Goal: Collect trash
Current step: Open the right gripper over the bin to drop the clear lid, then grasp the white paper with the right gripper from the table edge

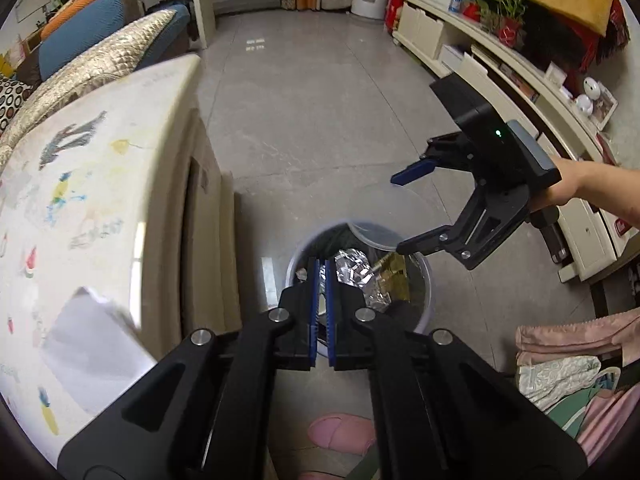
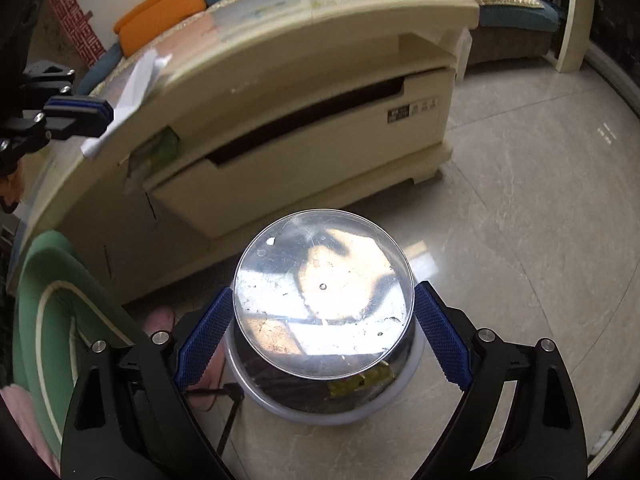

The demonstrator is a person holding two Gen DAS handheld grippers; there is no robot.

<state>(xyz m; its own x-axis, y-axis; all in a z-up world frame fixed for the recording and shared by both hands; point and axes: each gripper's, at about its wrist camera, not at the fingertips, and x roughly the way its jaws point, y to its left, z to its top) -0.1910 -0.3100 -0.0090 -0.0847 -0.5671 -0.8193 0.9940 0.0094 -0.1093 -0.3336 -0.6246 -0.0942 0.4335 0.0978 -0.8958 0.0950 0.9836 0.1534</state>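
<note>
The clear plastic container [image 2: 323, 300] is round, shallow and see-through, its flat face scratched and flecked with residue, with a small dot at the centre. It sits between the two blue ribbed pads [image 2: 204, 338] of the right gripper [image 2: 322, 300], which clamp its rim from either side. Directly beyond the right gripper's fingertips, under the container, stands the bin [image 2: 320, 404], a round pale bucket with a dark liner, on the glossy grey tiled floor [image 2: 500, 220].

In the left wrist view the bin [image 1: 424, 304] lies just past the left gripper [image 1: 322, 272], whose two blue pads are pressed together with nothing between them. Inside the bin are one crumpled piece of silver foil [image 1: 354, 272] and one yellowish-gold wrapper [image 1: 394, 278]. The container [image 1: 384, 216] shows there as a faint translucent disc over the bin's far rim, with the right gripper [image 1: 400, 212] to the right of the left gripper, a hand [image 1: 568, 184] behind it.

To the left of the left gripper stands one cream, curved-edged table [image 1: 168, 128], its top marked with coloured scribbles; one white sheet of paper [image 1: 92, 344] lies on it. One pink slipper [image 1: 340, 432] shows beneath the left gripper.
</note>
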